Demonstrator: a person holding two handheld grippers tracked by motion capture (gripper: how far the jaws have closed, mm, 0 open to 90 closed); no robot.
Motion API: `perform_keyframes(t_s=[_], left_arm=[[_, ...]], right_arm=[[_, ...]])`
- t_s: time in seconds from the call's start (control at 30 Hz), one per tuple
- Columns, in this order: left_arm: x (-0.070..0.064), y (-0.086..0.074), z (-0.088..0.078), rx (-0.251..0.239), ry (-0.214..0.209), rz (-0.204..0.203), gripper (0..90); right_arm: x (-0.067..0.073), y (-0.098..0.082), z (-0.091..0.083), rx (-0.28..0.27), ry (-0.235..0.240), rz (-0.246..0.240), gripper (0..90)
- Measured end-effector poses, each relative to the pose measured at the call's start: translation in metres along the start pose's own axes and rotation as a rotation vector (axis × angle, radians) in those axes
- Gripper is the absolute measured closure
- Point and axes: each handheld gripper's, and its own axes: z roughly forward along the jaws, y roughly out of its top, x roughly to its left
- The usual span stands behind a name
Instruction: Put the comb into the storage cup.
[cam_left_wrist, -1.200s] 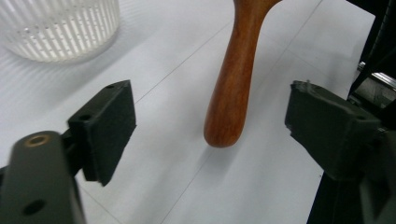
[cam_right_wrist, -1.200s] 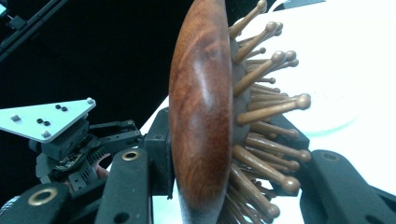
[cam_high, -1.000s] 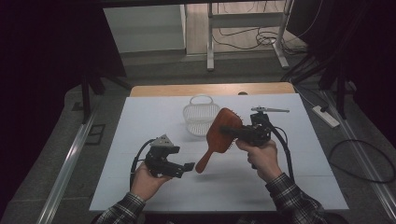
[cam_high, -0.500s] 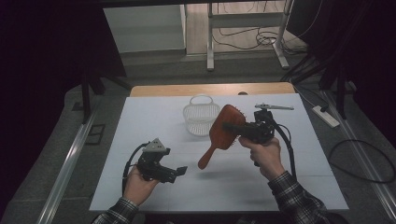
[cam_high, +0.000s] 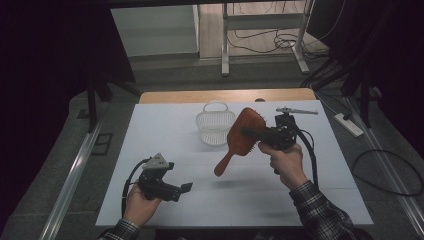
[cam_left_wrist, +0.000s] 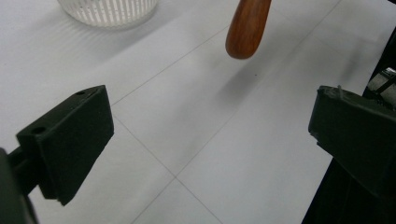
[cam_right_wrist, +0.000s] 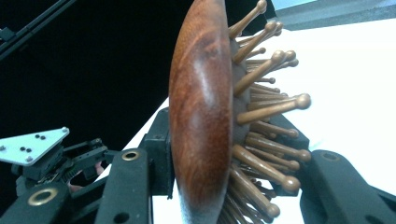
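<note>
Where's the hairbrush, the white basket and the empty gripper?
hairbrush (cam_high: 243, 133), high view, on its wooden back.
basket (cam_high: 215, 129), high view, on its ribbed wall.
left gripper (cam_high: 181, 190), high view, between its open tips.

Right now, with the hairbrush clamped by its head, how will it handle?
Wooden hairbrush looks rigid; no flop. Right hand-held gripper squeezes polished back against pins, so it may slip or pivot. The long handle hangs free, probably levering the grip.
</note>
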Motion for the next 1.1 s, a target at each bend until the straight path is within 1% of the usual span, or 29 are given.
perform_keyframes(t_s=[0.17, 0.23, 0.47, 0.7, 0.87, 0.93, 1.1], left_arm=[[-0.001, -0.007, -0.004, 0.002, 0.005, -0.003, 0.3], [0.000, -0.009, -0.006, 0.011, 0.014, -0.009, 0.0], [0.001, -0.017, -0.015, 0.001, 0.021, -0.030, 0.0], [0.000, -0.024, -0.023, -0.005, 0.049, -0.021, 0.0], [0.002, -0.029, -0.028, -0.008, 0.048, -0.039, 0.0], [0.003, -0.032, -0.031, -0.009, 0.055, -0.046, 0.0], [0.004, -0.038, -0.038, -0.017, 0.064, -0.061, 0.0]], right_arm=[[-0.003, 0.003, -0.001, -0.006, -0.007, 0.001, 52.3], [-0.005, 0.005, -0.002, -0.010, -0.011, 0.005, 52.3], [-0.008, 0.011, -0.003, -0.024, -0.017, 0.009, 52.3], [-0.009, 0.020, -0.003, -0.041, -0.016, 0.006, 52.3], [-0.009, 0.027, -0.002, -0.053, -0.021, 0.002, 52.3], [-0.010, 0.030, -0.002, -0.057, -0.025, -0.001, 52.3], [-0.012, 0.035, -0.001, -0.063, -0.028, 0.009, 52.3]])
